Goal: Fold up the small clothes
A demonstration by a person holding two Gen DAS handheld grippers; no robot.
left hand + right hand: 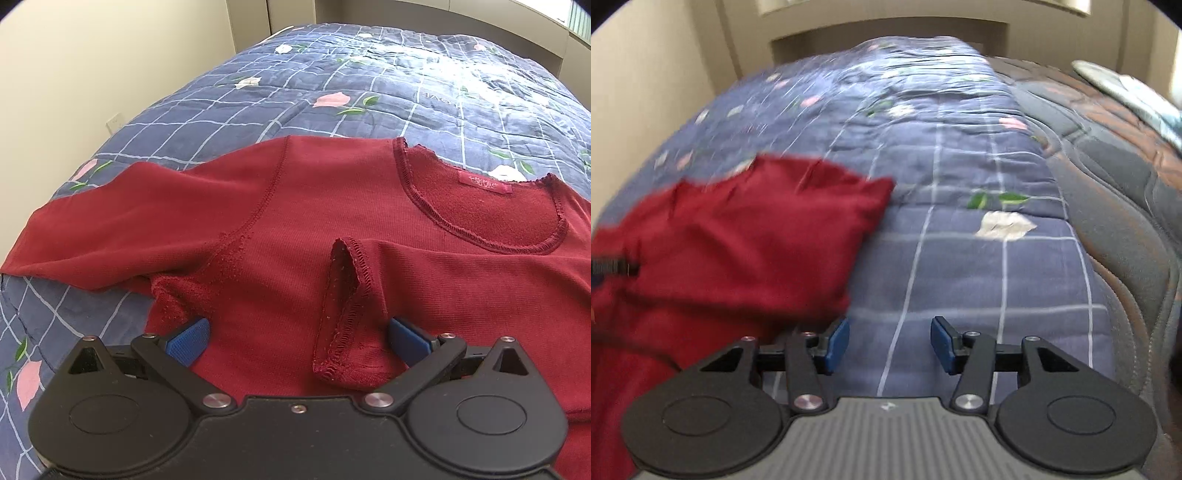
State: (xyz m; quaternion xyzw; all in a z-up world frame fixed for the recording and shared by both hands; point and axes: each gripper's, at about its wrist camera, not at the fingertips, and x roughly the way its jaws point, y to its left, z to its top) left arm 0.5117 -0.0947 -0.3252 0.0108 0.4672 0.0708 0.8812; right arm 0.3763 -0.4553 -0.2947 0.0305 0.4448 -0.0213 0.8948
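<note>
I see the red shirt (303, 236) lying flat on the blue checked quilt (369, 96), one sleeve folded across its chest. My left gripper (297, 338) hovers over the shirt, jaws spread wide, empty. My right gripper (890, 343) is released too, over bare quilt just beside the shirt's edge.

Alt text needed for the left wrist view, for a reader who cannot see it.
A dark red long-sleeved top lies flat on a blue floral checked quilt, one sleeve folded across its chest. The open left gripper hovers over the folded sleeve's cuff.
</note>
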